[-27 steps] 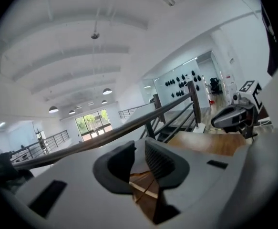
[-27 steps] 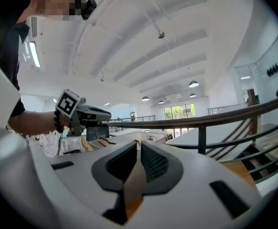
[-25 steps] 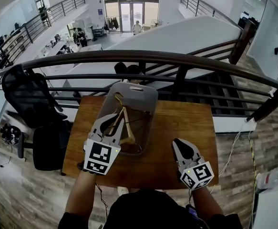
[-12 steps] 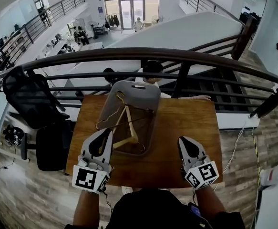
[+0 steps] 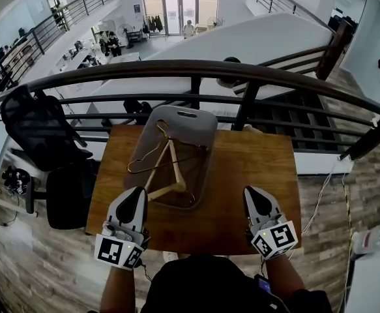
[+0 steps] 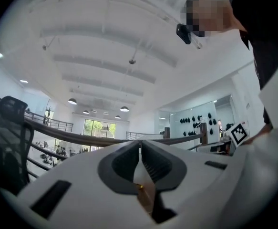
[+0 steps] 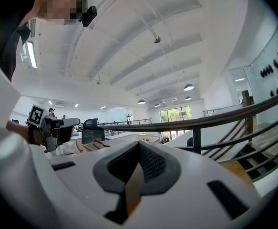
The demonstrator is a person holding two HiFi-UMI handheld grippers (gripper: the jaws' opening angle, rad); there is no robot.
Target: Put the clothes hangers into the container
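Several wooden clothes hangers (image 5: 170, 165) with metal hooks lie piled in the grey plastic container (image 5: 204, 135) at the middle of the wooden table (image 5: 248, 168). My left gripper (image 5: 136, 194) rests low at the container's near left corner, shut and empty. My right gripper (image 5: 253, 193) sits to the right of the container near the table's front edge, also shut with nothing in it. In the left gripper view the jaws (image 6: 140, 144) meet with no gap. The right gripper view shows its jaws (image 7: 139, 144) closed, with the hangers (image 7: 88, 146) off to the left.
A dark metal railing (image 5: 196, 70) runs right behind the table, with a drop to a lower floor beyond. A black office chair (image 5: 36, 132) stands to the table's left. The person's body is at the table's near edge.
My left gripper has drawn back from over the container and its hangers to the near left of the table, rolling as it went. The right gripper has stayed put.
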